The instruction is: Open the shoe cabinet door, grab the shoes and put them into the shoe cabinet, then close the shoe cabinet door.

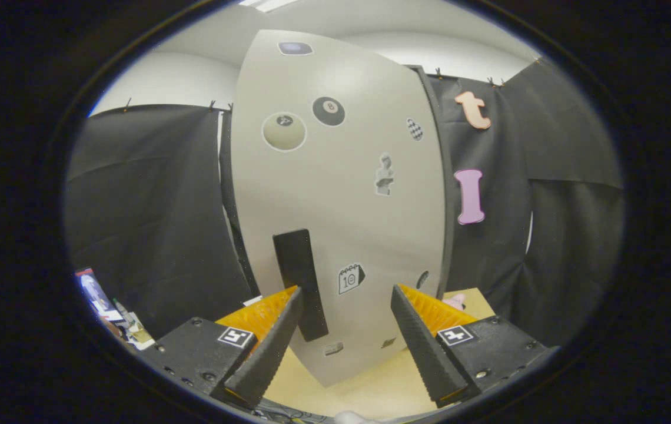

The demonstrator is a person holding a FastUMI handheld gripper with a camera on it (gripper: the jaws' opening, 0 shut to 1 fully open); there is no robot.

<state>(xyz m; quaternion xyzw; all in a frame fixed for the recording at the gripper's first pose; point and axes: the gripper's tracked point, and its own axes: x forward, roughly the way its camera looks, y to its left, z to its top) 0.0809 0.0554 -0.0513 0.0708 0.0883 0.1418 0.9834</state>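
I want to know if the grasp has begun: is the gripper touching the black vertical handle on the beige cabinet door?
Cannot tell. In the gripper view the left finger overlaps the black handle, with no gap visible, while the other stands clear; the gripper is open.

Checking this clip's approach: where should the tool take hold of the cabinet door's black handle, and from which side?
Grip the black handle, an upright bar standing proud of the cabinet door, across its width near mid-height, coming straight on from the front. The tool is open; its left finger sits at the bar's lower end, so shift left to straddle it.
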